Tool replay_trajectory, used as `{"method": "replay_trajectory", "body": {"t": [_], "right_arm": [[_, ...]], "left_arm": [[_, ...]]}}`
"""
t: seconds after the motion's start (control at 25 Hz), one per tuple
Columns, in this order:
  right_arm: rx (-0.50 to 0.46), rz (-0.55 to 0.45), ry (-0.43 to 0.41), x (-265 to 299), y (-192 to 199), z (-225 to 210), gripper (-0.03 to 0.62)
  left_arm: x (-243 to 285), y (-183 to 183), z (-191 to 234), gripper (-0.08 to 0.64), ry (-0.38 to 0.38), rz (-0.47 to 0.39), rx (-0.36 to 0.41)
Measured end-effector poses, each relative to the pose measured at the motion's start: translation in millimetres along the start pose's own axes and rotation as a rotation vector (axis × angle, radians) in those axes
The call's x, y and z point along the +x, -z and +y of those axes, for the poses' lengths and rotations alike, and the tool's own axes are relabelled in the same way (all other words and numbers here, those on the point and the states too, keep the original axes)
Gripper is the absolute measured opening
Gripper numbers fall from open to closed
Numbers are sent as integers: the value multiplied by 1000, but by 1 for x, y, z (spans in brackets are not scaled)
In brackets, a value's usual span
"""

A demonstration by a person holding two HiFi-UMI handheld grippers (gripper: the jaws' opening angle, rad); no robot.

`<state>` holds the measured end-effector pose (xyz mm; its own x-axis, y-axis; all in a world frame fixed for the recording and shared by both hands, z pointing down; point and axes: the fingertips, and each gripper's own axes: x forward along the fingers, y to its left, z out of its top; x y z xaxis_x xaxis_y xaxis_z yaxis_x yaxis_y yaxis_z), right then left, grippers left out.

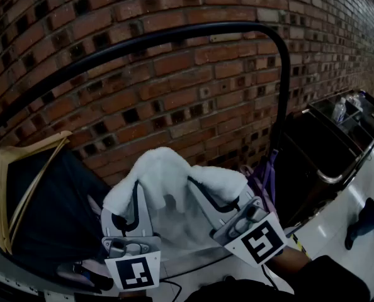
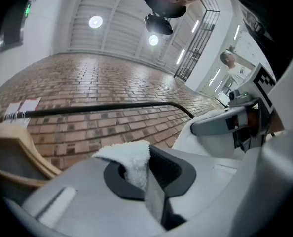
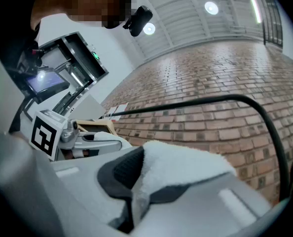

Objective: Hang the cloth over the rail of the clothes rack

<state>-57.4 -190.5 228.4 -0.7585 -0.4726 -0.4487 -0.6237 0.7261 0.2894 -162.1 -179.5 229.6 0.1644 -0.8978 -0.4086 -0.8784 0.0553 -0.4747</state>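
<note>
Carrying the cloth (image 1: 167,176) up toward the rail (image 1: 174,35) is judged to be the step in hand; the cloth is not yet over the bar. The left gripper (image 2: 145,174) has its jaws closed on one edge of the white terry fabric, and the right gripper (image 3: 139,189) is clamped on another edge in the same way. Both grippers are tilted upward. In the head view the cloth sits low in the middle, in front of the brick wall (image 1: 193,93) and well below the rail, which arcs across above it. The cloth's long axis runs side to side between the two grips, roughly in line with the rail's run, and the fabric humps upward between them. How far the remainder hangs below the grippers is hidden. The next move probably calls for raising both grips together above the bar, passing the leading part beyond it, then lowering so that the fabric drapes on both sides. Keep clear of the hanger (image 1: 23,187) at left.
</note>
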Motion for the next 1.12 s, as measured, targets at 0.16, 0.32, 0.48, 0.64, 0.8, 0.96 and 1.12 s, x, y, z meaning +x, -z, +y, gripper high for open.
{"method": "replay_trajectory", "body": {"t": [0.16, 0.32, 0.48, 0.64, 0.8, 0.96, 1.12], "right_arm": [[-104, -67, -21, 3, -60, -13, 26], [-239, -183, -55, 22, -131, -34, 26], [-473, -259, -78, 69, -222, -78, 26], [-590, -122, -135, 170, -269, -122, 26], [-720, 396, -422, 256, -173, -132, 26], [-741, 860, -604, 256, -48, -142, 29], [-536, 888, -684, 253, -41, -139, 91]], "left_arm": [[6, -79, 31, 21, 4, -125, 165], [17, -174, 69, 21, 9, -297, 370], [50, -256, 120, 21, -25, -364, 537], [150, -278, 183, 21, -90, -110, 627], [246, -159, 180, 21, 221, 374, 893], [239, -12, 156, 21, 662, 863, 678], [214, 29, 156, 24, 817, 1010, 382]]}}
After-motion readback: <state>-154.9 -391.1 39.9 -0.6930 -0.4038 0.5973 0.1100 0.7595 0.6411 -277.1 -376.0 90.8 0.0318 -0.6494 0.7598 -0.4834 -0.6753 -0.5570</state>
